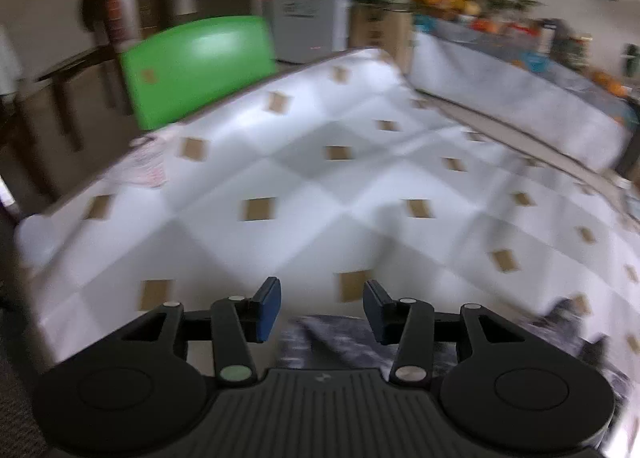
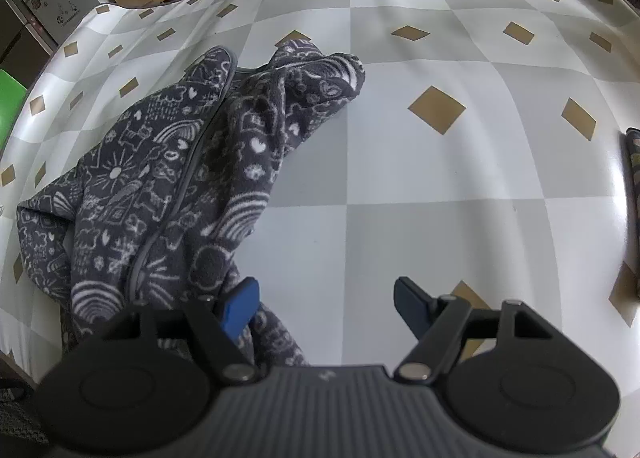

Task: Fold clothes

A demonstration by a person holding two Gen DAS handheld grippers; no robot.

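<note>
Left wrist view: your left tongs [image 1: 321, 308] stand with their jaws apart and nothing between the blue pads [image 1: 267, 310]; the dark patterned garment [image 1: 340, 338] lies below and behind them, so no grip is shown here. Beyond them stretches the chequered tabletop [image 1: 304, 177], with a green chair back [image 1: 198, 65] at its far left edge; the frame is blurred. Right wrist view: the garment [image 2: 160, 177] lies crumpled on the left half of the tabletop [image 2: 440, 177], a grey piped seam [image 2: 192, 161] running down its middle and one lobe [image 2: 320, 81] thrown toward the centre. Your right tongs [image 2: 325, 308] hang wide open over bare cloth-free surface, the left pad [image 2: 240, 310] just beside the garment's near edge, whether touching it cannot be told. This placement probably readies you to take that near edge. The garment is bunched rather than flat, so folding appears scarcely begun; spreading it likely comes first.
</note>
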